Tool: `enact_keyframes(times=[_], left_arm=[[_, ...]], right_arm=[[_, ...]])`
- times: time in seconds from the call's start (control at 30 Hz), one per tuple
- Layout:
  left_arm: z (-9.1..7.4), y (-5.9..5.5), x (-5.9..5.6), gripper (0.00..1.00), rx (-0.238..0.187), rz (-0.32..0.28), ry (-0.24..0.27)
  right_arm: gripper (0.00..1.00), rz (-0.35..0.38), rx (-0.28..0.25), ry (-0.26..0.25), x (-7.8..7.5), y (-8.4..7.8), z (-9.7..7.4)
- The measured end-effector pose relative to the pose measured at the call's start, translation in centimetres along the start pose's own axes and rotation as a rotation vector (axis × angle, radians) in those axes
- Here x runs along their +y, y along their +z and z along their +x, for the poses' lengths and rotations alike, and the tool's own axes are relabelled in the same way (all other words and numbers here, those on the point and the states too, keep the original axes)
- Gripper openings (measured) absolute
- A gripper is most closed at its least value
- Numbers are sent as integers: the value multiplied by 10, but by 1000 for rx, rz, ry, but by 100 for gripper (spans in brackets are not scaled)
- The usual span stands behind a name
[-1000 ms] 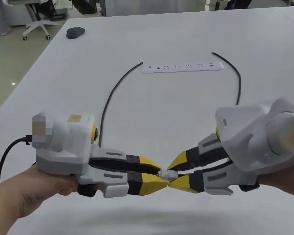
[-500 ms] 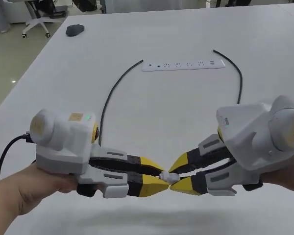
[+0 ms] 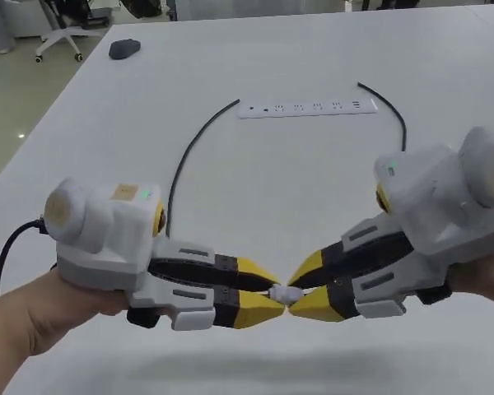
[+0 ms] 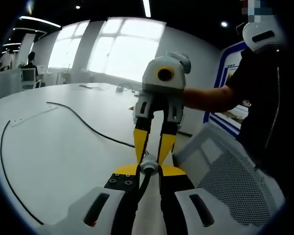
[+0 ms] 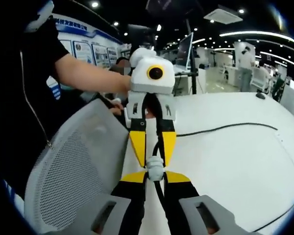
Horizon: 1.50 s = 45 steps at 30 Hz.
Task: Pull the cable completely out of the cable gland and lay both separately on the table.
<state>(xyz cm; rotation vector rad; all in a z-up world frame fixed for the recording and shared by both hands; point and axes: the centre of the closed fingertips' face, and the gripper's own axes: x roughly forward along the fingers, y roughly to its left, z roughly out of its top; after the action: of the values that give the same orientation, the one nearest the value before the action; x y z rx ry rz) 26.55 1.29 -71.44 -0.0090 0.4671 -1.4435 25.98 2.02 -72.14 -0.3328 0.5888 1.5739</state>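
Tip-to-tip, left tool (image 3: 273, 295) and right tool (image 3: 297, 297) pinch the cable gland (image 3: 285, 293).

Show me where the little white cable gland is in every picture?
Head view: cable gland sits low, just right of centre.
Left gripper view: cable gland sits low, at centre.
Right gripper view: cable gland sits low, at centre.
Shared landmark: the black cable.

Cable gland (image 3: 284, 293) before power strip (image 3: 308, 109)
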Motion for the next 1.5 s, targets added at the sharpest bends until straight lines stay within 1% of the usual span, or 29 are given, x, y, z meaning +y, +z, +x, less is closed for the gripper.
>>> enact_keyframes(times=[0.1, 0.13, 0.17, 0.2, 0.23, 0.3, 0.33, 0.37, 0.43, 0.47, 0.53, 0.57, 0.6, 0.63, 0.7, 0.73, 0.77, 0.8, 0.83, 0.9, 0.93, 0.97, 1.03, 1.07, 1.1, 1.17, 1.27, 1.37, 1.5], left_arm=[[0, 0, -1, 15, 5, 4, -7], [1, 1, -2, 15, 3, -7, -8], [0, 2, -2, 15, -7, -28, -7], [0, 3, 0, 15, -20, -91, 4], [0, 4, 2, 15, -31, -122, 10], [0, 4, 4, 15, -40, -133, 9], [0, 4, 5, 15, -42, -158, 13], [1, 4, 6, 15, -38, -174, 16], [1, 4, 7, 15, -36, -192, 19], [2, 3, 8, 15, -36, -235, 20], [2, 3, 9, 15, -40, -269, 20], [2, 3, 9, 15, -38, -278, 15], [2, 3, 8, 15, -39, -267, 16], [3, 3, 7, 15, -38, -243, 15], [3, 3, 4, 15, -27, -176, 8], [4, 2, 2, 15, -17, -160, 4], [4, 1, 2, 15, -6, -137, 8], [4, 1, 0, 15, 8, -102, 3], [4, 3, -2, 15, -4, -95, -1], [3, 5, -2, 15, -11, -61, 4], [3, 6, -3, 15, -11, -47, 2], [3, 6, -4, 15, -4, -25, 2], [3, 6, -5, 15, -2, -9, -6], [3, 6, -5, 15, -2, -12, -6], [3, 7, -5, 15, -5, -2, -13], [3, 7, -5, 15, 1, 13, -11], [3, 7, -5, 15, 0, 17, -12], [3, 6, -6, 15, 9, 26, -14], [2, 6, -5, 15, 3, 22, -14]], right_arm=[[8, 13, 1, 13, 3, 0, 0], [8, -7, 1, 10, 5, 1, 0], [8, -30, 2, 0, 4, 2, 0], [7, -53, 1, -17, 3, 2, -1], [7, -114, 5, -41, 1, 4, -2], [7, -165, 15, -68, 0, 4, -2], [7, -175, 25, -78, -1, 4, -2], [7, -235, 40, -105, -2, 3, -2], [7, -294, 52, -131, -2, 3, -2], [7, -319, 55, -145, -4, 3, -2], [7, -354, 59, -159, -4, 2, -2], [7, -339, 58, -152, -3, 2, -2], [7, -326, 59, -149, -5, 1, -3], [8, -313, 56, -144, -5, 1, -4], [8, -231, 29, -114, -3, 2, -5], [9, -118, 19, -90, -1, 2, -7], [14, -54, 4, -82, -1, 3, -9], [24, 50, -22, -52, 0, 4, -11], [27, 108, -25, -23, 2, 3, -12], [20, 131, -51, 6, 1, 4, -15], [17, 141, -56, 4, -1, 4, -15], [17, 149, -83, 5, -3, 7, -16], [16, 238, -104, 54, 1, 10, -17], [15, 260, -108, 75, 3, 10, -17], [13, 290, -91, 80, 2, 7, -15], [12, 270, -91, 73, -1, 6, -13], [12, 291, -89, 97, 3, 5, -10], [9, 308, -77, 115, 6, 4, -6], [8, 305, -75, 117, 7, 5, -7]])
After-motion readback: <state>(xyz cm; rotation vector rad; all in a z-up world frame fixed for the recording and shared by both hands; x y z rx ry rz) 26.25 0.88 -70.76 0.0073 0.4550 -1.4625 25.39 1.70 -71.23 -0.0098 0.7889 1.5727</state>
